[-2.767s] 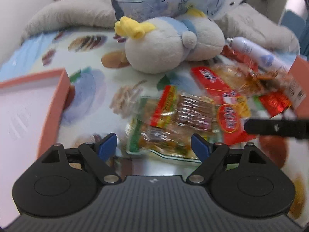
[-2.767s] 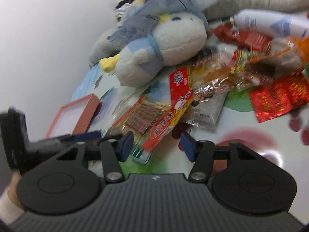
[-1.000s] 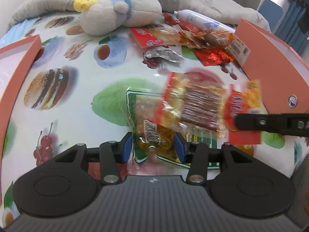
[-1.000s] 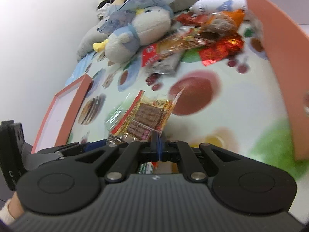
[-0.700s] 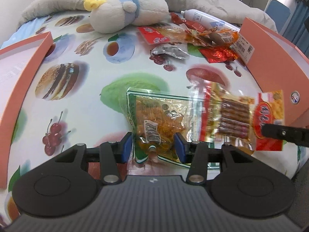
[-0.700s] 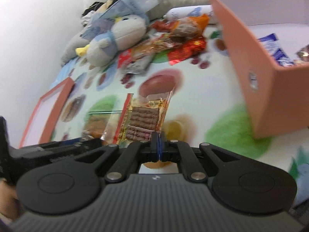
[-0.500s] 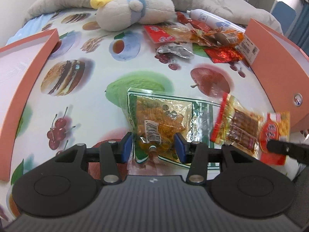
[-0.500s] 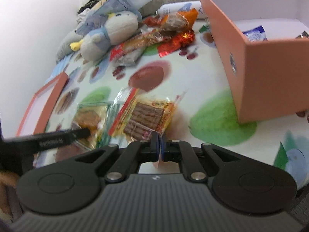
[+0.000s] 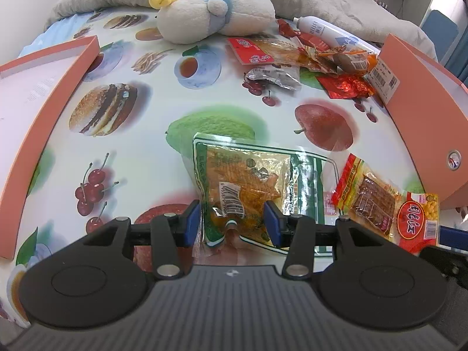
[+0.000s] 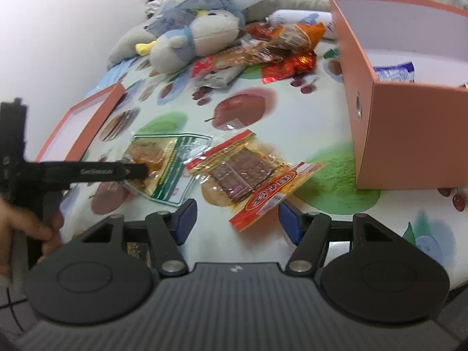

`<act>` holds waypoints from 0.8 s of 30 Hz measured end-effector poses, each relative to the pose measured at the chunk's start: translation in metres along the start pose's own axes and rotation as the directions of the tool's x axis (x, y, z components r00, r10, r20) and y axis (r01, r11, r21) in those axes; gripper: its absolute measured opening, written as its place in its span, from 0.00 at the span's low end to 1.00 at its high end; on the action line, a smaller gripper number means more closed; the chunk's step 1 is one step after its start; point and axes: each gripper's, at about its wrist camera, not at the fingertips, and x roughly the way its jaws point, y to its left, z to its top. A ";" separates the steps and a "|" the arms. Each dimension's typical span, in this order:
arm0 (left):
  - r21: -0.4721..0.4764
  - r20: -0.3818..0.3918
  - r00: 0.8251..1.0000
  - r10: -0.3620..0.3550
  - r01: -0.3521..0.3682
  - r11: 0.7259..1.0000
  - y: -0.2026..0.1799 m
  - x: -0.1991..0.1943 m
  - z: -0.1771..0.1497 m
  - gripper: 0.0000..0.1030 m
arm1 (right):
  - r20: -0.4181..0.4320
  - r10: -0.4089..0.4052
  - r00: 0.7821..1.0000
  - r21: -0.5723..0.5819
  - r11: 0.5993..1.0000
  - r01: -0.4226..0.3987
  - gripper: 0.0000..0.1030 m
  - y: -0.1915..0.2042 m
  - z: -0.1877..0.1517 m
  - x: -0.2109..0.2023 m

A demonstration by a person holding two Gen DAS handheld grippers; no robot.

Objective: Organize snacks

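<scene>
The left gripper [image 9: 232,223] has its blue pads partly closed against both sides of a clear green-edged snack bag [image 9: 251,187], which lies flat on the fruit-print cloth [image 9: 122,158]. The right gripper [image 10: 237,219] stands wide, holding nothing; the near end of a red and yellow snack packet [image 10: 251,175] lies between its pads. That packet rests just left of an orange box [image 10: 409,134]. More snacks [image 9: 310,58] sit far off beside a plush toy [image 9: 210,14].
</scene>
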 end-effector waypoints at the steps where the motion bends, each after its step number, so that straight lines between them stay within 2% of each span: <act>1: -0.002 0.000 1.000 -0.001 0.001 1.000 0.000 0.000 0.000 0.50 | 0.017 0.007 1.000 -0.019 1.000 -0.007 0.62 0.003 -0.001 -0.006; 6: -0.008 0.004 1.000 -0.006 0.006 1.000 0.002 0.000 -0.002 0.50 | 0.158 0.001 0.987 -0.136 0.991 0.021 0.62 0.013 0.001 -0.030; 8: -0.011 0.006 1.000 -0.009 0.009 1.000 0.003 0.001 -0.003 0.50 | 0.180 -0.008 0.984 -0.178 0.983 0.040 0.62 0.014 0.006 -0.027; 12: -0.015 0.007 1.000 -0.012 0.012 1.000 0.004 0.000 -0.004 0.50 | 0.139 0.020 0.990 -0.255 0.967 0.016 0.62 0.015 0.020 -0.001; 14: -0.015 0.006 1.000 -0.012 0.012 1.000 0.004 0.000 -0.004 0.50 | 0.083 0.027 0.996 -0.282 0.959 -0.002 0.66 0.015 0.025 0.018; 16: -0.017 0.004 1.000 -0.012 0.012 1.000 0.004 0.001 -0.004 0.50 | 0.038 0.023 0.999 -0.302 0.953 -0.010 0.76 0.015 0.028 0.036; 19: -0.015 0.004 1.000 -0.011 0.011 1.000 0.004 0.000 -0.003 0.50 | 0.003 0.030 1.000 -0.339 0.940 -0.027 0.81 0.016 0.029 0.054; 24: -0.010 0.006 1.000 -0.015 0.015 1.000 0.002 0.001 -0.004 0.50 | -0.019 -0.046 0.999 -0.358 0.933 0.036 0.81 0.013 0.031 0.074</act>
